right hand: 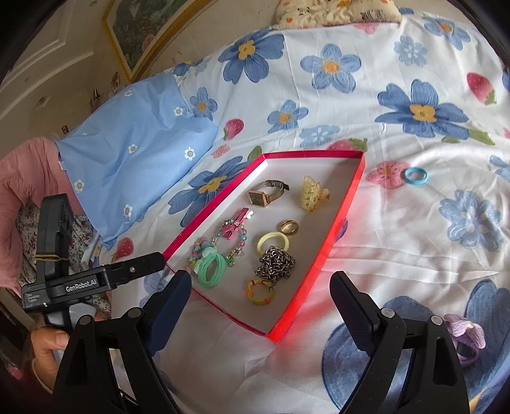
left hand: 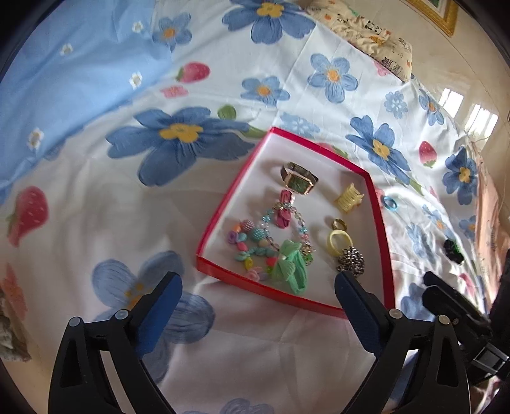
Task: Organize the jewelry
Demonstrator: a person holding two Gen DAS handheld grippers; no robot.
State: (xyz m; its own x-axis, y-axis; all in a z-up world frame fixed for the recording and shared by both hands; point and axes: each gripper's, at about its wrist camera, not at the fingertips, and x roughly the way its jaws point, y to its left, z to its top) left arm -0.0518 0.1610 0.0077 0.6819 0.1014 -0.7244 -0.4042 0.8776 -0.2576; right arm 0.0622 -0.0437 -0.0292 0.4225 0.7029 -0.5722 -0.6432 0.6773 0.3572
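A red-rimmed tray (left hand: 220, 203) (right hand: 344, 210) lies on the flowered bedsheet. It holds a gold watch (left hand: 298, 178) (right hand: 266, 192), a yellow hair claw (left hand: 348, 197) (right hand: 310, 193), a pink clip (right hand: 237, 224), a beaded bracelet (left hand: 251, 246), a green hair tie (left hand: 291, 266) (right hand: 212, 266), a yellow ring (right hand: 273, 242), a metal chain (right hand: 275, 264) and a striped ring (right hand: 259, 292). A blue ring (left hand: 390, 203) (right hand: 416, 175) lies on the sheet outside the tray. My left gripper (left hand: 258, 302) and my right gripper (right hand: 259, 299) are both open and empty, just short of the tray's near edge.
A purple flower hair tie (right hand: 467, 334) lies on the sheet by my right fingers. A dark green item (left hand: 454, 250) lies right of the tray. A blue pillow (right hand: 134, 153) lies to the left and a patterned pillow (left hand: 366, 28) at the back.
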